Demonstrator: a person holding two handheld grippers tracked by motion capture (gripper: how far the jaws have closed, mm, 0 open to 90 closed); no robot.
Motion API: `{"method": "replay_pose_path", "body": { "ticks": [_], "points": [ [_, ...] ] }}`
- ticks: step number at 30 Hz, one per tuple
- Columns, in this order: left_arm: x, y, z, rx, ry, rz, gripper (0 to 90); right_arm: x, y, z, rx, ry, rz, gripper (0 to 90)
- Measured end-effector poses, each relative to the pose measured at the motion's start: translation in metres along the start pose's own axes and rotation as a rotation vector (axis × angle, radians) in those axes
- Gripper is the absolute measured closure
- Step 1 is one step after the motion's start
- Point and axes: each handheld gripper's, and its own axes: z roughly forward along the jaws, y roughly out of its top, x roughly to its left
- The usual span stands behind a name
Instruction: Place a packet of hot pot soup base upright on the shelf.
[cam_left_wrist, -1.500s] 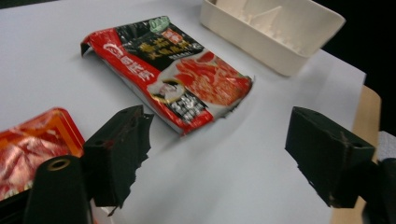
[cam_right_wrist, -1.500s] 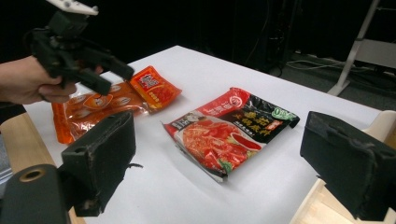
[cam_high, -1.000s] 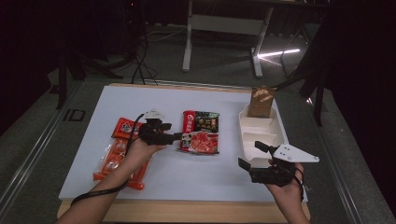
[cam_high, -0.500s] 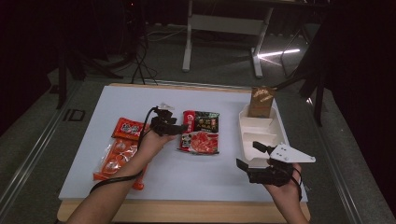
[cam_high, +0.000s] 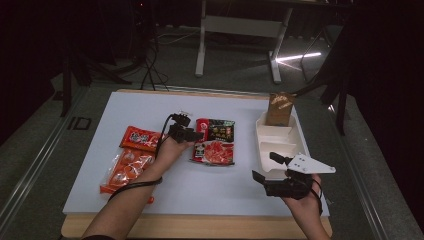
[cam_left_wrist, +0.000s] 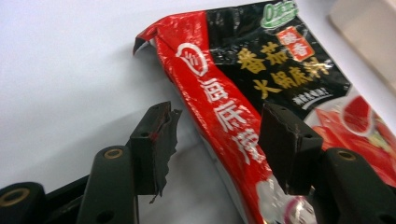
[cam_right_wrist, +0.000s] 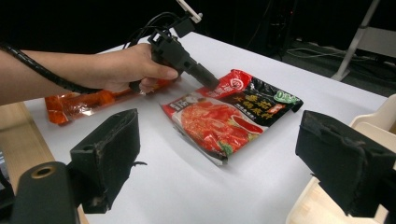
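Left gripper (cam_left_wrist: 217, 140) straddling the sauce packet's (cam_left_wrist: 280, 93) red edge, mid-table beside the tray (cam_high: 280, 137).
Its jaws, just closing, are not yet pinching; I'd judge the grasp underway. Next: squeeze firmly, then lift.

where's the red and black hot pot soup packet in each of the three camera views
High view: red and black packet lies flat mid-table, just right of the left gripper.
Left gripper view: it runs from top centre to bottom right, its red edge strip between the two black jaws.
Right gripper view: it lies centre frame, under the left gripper's tip.
Shared landmark: the white tray, right of the packet.
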Motion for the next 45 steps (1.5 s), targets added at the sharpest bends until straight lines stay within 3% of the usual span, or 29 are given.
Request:
{"method": "replay_pose_path", "body": {
  "ticks": [2, 8, 11, 20, 25, 37, 39, 41, 45],
  "points": [
    [0.001, 0.001, 0.004, 0.004, 0.014, -0.004, 47.2, 0.000, 0.000, 0.000, 0.006, 0.002, 0.001, 13.6],
    [0.003, 0.003, 0.014, 0.014, 0.001, -0.025, 48.0, 0.000, -0.001, 0.001, 0.010, 0.002, -0.003, 13.5],
    [0.002, 0.006, 0.012, -0.021, 0.010, -0.016, 50.4, 0.000, -0.001, 0.000, 0.009, 0.003, -0.001, 13.6],
    [0.017, 0.010, 0.022, -0.007, -0.008, -0.086, 50.2, 0.000, -0.002, 0.002, 0.015, 0.003, -0.007, 13.7],
    [0.021, 0.017, 0.028, -0.019, -0.007, -0.097, 50.2, 0.000, -0.003, 0.003, 0.022, 0.004, -0.011, 13.7],
    [0.021, 0.029, 0.044, -0.017, 0.026, -0.076, 54.7, -0.001, -0.005, 0.005, 0.033, 0.003, -0.010, 13.9],
    [0.020, 0.031, 0.045, 0.003, 0.032, -0.030, 56.7, -0.001, -0.005, 0.006, 0.031, 0.005, -0.013, 13.9],
    [0.019, 0.033, 0.045, 0.023, 0.033, -0.008, 57.7, -0.001, -0.005, 0.006, 0.035, 0.005, -0.015, 14.0],
    [0.016, 0.032, 0.045, 0.032, 0.029, -0.024, 69.1, 0.000, -0.004, 0.005, 0.031, 0.003, -0.016, 14.0]
  ]
}}
